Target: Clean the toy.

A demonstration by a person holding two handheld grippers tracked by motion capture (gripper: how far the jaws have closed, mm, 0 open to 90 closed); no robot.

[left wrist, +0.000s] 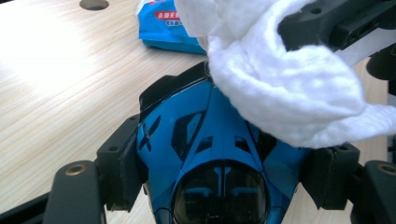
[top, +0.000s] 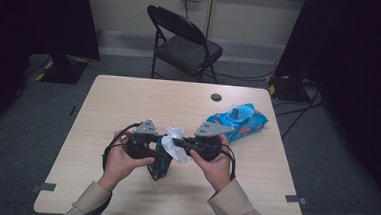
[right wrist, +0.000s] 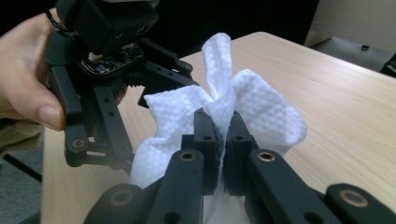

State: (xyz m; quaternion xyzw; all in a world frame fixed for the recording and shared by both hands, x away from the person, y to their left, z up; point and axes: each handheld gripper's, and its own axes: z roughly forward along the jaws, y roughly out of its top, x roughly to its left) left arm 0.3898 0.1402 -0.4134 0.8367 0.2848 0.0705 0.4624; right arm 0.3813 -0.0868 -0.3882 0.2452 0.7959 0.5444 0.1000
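Wet-wipe cloth (right wrist: 261,112), white, dimpled and bunched, is the thing being worked with, and it hangs over the middle of the pale wood-grain table (top: 128,103), above a glossy blue and black toy car (left wrist: 210,154). Largest in the scene is that table, with a black folding chair (top: 185,44) standing on the grey floor beyond its far edge. On the table's far right part lies a blue plastic pack of wipes (top: 240,121), well apart from the hands, and a small round dark hole (top: 216,97) sits in the tabletop near it. The toy car is clamped by the left gripper (left wrist: 224,168), whose black padded jaws press on the car's two sides. The right gripper (right wrist: 223,128) has its jaws pressed together on a fold of the white cloth, so that a twisted tip of it stands up above them and the rest billows out behind. From the left gripper view the cloth drapes over the far end of the car and touches it.
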